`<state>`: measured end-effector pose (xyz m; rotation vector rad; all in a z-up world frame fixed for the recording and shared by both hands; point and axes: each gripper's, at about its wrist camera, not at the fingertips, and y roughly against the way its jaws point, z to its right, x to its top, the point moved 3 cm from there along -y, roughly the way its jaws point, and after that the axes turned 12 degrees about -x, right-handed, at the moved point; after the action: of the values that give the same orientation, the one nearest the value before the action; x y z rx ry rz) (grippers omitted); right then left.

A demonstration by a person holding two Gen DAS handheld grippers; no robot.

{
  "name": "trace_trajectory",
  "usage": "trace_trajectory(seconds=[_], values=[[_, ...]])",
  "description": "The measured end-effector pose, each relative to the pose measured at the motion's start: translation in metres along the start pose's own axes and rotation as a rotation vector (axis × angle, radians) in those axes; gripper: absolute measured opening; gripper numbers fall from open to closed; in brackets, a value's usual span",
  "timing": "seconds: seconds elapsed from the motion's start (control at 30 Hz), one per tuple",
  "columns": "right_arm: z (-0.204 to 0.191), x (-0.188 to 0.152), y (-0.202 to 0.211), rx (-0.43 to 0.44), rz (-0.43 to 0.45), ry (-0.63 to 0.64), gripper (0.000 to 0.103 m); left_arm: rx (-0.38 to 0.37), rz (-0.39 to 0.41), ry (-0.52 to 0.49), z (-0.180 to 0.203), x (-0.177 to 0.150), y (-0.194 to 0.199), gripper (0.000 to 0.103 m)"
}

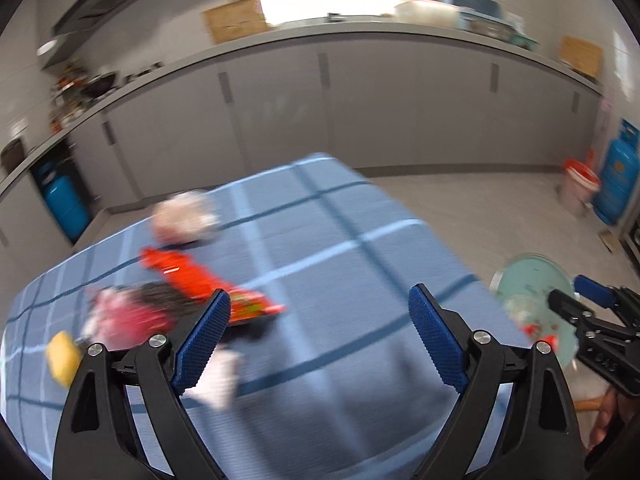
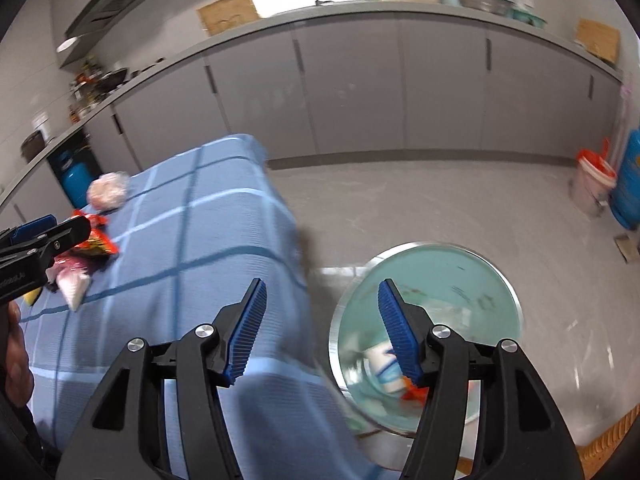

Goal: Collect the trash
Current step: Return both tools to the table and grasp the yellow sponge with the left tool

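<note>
Both grippers are empty, so the work looks to be between pickups: some rubbish already lies in the pale green bin [image 2: 472, 280] on the floor, just beside the table [image 1: 340, 280]. The right hand-held gripper [image 2: 320, 328] hangs over the gap between table edge and bin, jaws spread wide. The left hand-held gripper [image 1: 320, 344], also wide and holding nothing, hovers over the cloth, near the orange wrapper [image 1: 192, 276], which lies flat and crinkled among a pink packet [image 1: 124, 316], a whitish crumpled bag [image 1: 184, 220] and a yellow scrap [image 1: 62, 356]. Next, I judge, the left should drop onto the wrapper and close.
</note>
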<state>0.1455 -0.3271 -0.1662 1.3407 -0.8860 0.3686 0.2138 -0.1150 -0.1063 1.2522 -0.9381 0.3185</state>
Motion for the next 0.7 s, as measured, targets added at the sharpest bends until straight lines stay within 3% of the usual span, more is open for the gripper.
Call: trace_trajectory(seconds=[0.23, 0.5, 0.6, 0.7], values=[[-0.072, 0.004, 0.012, 0.082, 0.018, 0.095, 0.065, 0.2, 0.006, 0.13, -0.106, -0.023, 0.034, 0.091], [-0.15, 0.006, 0.02, 0.17, 0.028, 0.194, 0.071, 0.476, -0.037, 0.378, -0.24, -0.062, 0.057, 0.091], [-0.178, 0.006, 0.021, 0.203, 0.032, 0.227, 0.071, 0.504, -0.062, 0.433, -0.271, -0.073, 0.054, 0.091], [-0.197, 0.006, 0.02, 0.227, 0.028, 0.253, 0.071, 0.47, -0.095, 0.484, -0.288, -0.081, 0.045, 0.091]])
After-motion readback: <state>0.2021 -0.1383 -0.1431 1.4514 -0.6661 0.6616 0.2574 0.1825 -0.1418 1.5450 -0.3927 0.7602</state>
